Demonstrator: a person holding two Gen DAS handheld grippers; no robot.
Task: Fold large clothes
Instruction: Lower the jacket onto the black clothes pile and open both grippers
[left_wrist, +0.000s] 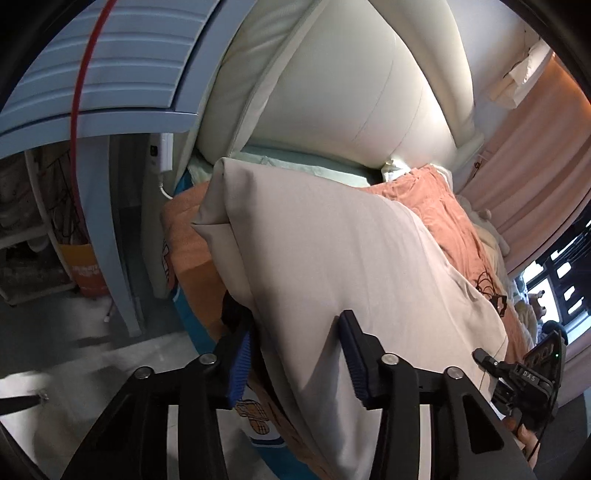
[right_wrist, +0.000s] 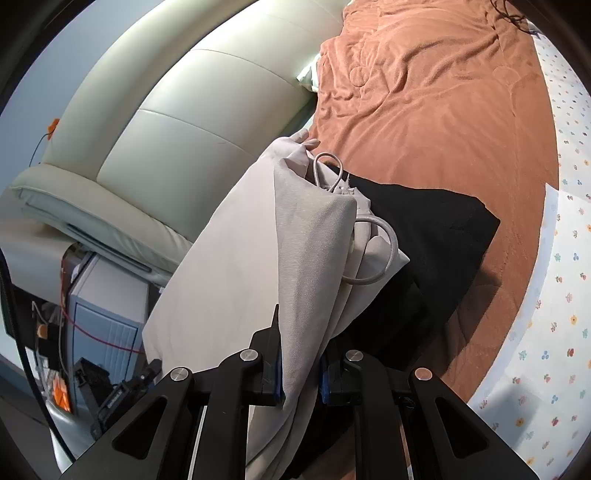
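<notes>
My right claw (right_wrist: 299, 369) is clamped on a bunched edge of the beige garment (right_wrist: 258, 258), centre frame. My left claw (left_wrist: 295, 354) stands open around the same cloth, not pinching. It lies half-folded on the bed (right_wrist: 443, 129); I judge final folds remain. Readable writing: only "DAS", lower right of the left view.

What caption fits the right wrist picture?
Right gripper clamps folded beige garment above black cloth on orange blanket.
</notes>
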